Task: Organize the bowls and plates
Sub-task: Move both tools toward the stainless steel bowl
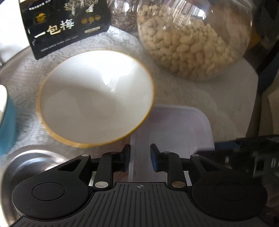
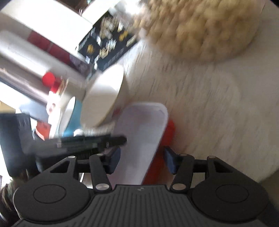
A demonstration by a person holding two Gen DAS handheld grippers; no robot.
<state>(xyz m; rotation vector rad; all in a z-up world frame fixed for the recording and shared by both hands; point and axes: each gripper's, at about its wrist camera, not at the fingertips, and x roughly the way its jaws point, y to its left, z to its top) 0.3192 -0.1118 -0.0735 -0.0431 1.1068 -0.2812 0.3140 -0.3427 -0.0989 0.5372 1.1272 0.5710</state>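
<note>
A white bowl with a yellow rim (image 1: 95, 97) sits on the lace tablecloth, just ahead and left of my left gripper (image 1: 140, 157). The left gripper is open and empty, with its jaws over the near edge of a white square plate (image 1: 174, 125). In the blurred, tilted right wrist view, the same plate (image 2: 139, 139) has a red underside and lies between the open jaws of my right gripper (image 2: 142, 161). The bowl (image 2: 102, 99) shows beyond it. A steel bowl (image 1: 26, 167) and a blue bowl (image 1: 7, 125) sit at the left.
A round glass jar of peanuts (image 1: 191, 40) stands at the back right, a black snack box (image 1: 66, 26) at the back left, with a jar of seeds (image 1: 123, 15) between them. The left gripper's body (image 2: 83, 139) crosses the right wrist view.
</note>
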